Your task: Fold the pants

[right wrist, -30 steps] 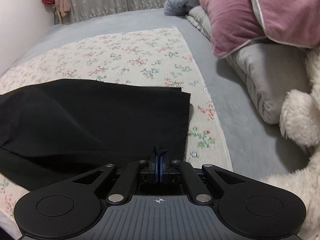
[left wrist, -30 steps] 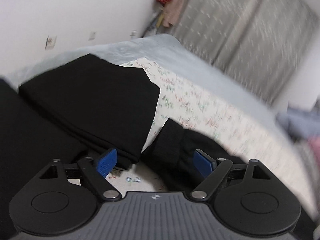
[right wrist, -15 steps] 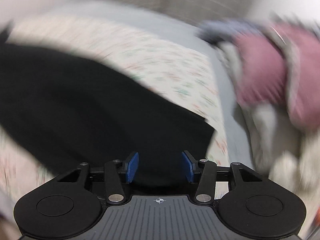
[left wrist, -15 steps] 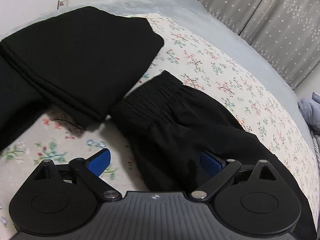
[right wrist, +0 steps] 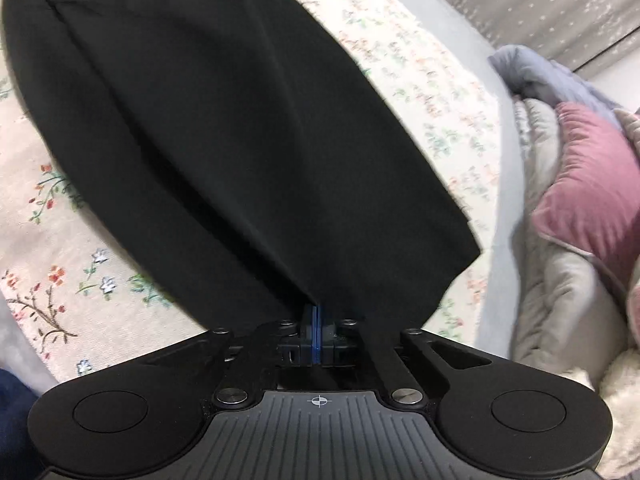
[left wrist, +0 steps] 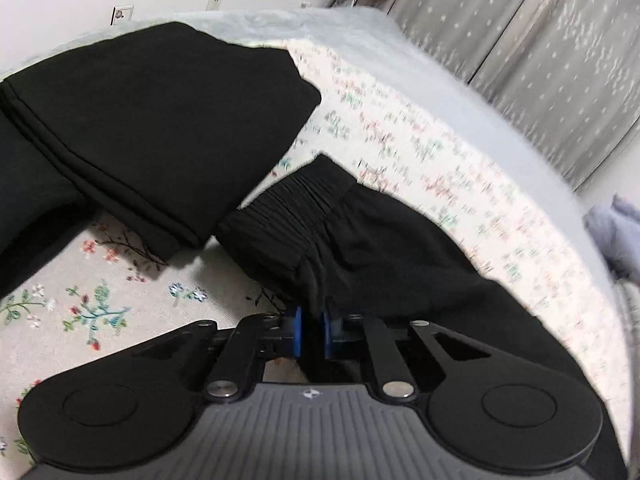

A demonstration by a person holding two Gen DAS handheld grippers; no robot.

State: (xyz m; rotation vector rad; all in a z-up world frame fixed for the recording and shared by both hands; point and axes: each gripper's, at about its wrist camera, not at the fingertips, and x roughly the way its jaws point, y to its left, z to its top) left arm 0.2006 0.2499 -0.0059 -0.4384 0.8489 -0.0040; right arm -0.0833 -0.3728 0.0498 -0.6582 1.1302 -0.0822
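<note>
Black pants [left wrist: 380, 248] lie on a floral sheet [left wrist: 440, 184], their gathered elastic waistband [left wrist: 296, 216] toward the left. My left gripper [left wrist: 311, 320] is at the near edge just below the waistband; its jaws are closing, and the blue pads pinch black cloth between them. In the right wrist view the pants' leg [right wrist: 240, 140] stretches away as a broad black panel. My right gripper [right wrist: 316, 320] is shut on the near corner of that leg's end, its pads pressed together over the cloth.
A stack of folded black garments [left wrist: 160, 112] lies just left of the waistband. A pink pillow [right wrist: 592, 184] and grey bedding [right wrist: 560, 288] pile up on the right, with white fluffy fabric [right wrist: 616, 400] below them. Grey curtains [left wrist: 540, 40] hang beyond the bed.
My left gripper's wide-open jaws came together on the cloth below the waistband. My right gripper opened, rolled and moved along the leg, then shut again on the leg's end.
</note>
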